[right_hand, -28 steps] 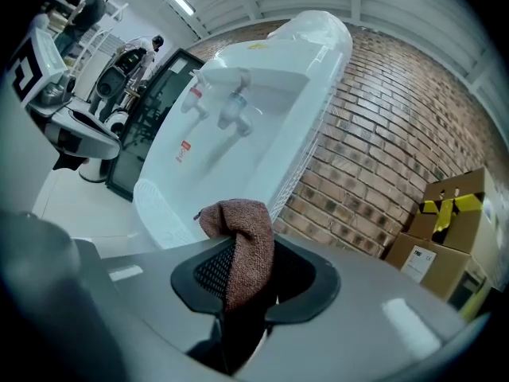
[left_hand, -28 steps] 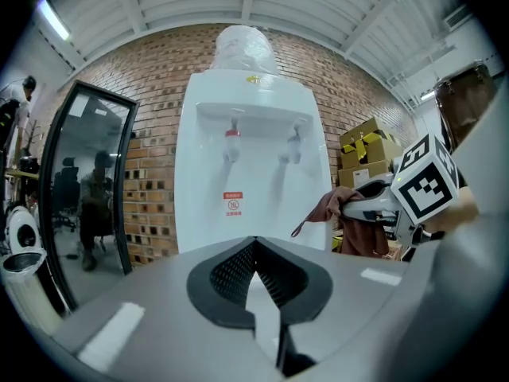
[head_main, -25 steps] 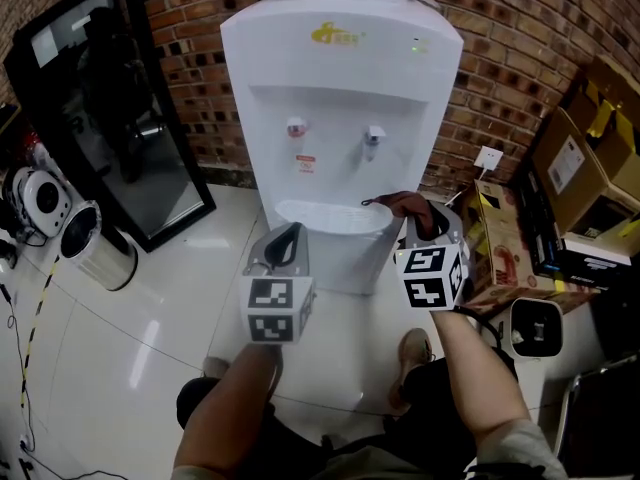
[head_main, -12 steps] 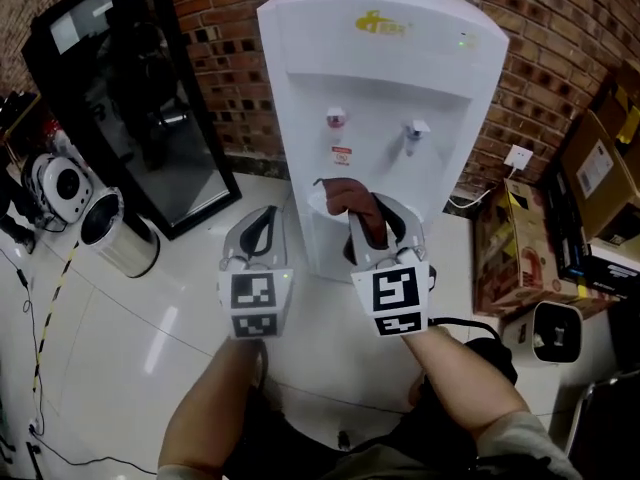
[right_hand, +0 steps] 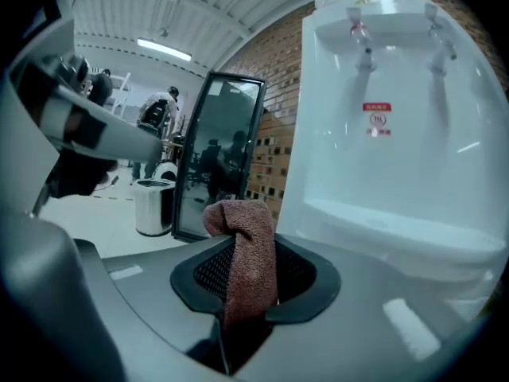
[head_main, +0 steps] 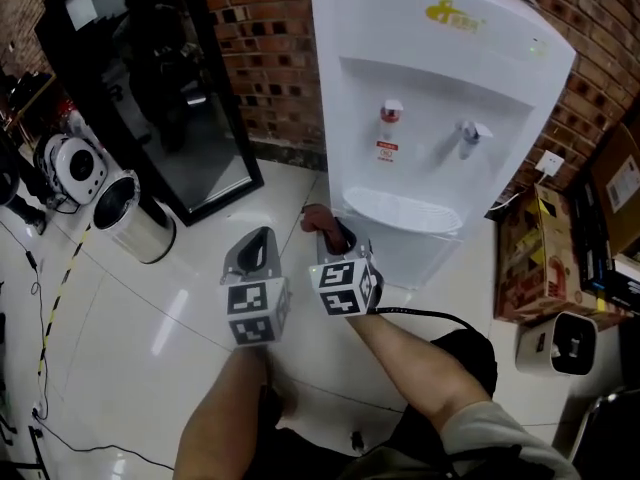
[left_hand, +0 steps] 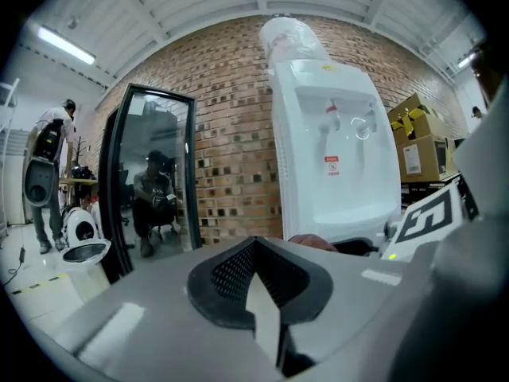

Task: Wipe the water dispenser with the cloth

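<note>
Now right gripper [head_main: 336, 240], centre frame, jaws just tightening, clamps cloth [right_hand: 245, 245] near dispenser [head_main: 440, 118]; left gripper [head_main: 258, 252], left of it, jaws together, empty.

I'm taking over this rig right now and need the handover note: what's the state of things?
Left gripper: shut, empty, beside the right one.
Right gripper: jaws have just been closing and pinch the brown cloth, which sticks up from them.
Water dispenser: stands ahead against the brick wall. The cloth is near its lower left side, not touching.
Done: cloth in hand; no wiped area can be made out.
Left: press the cloth to the dispenser and wipe.
</note>
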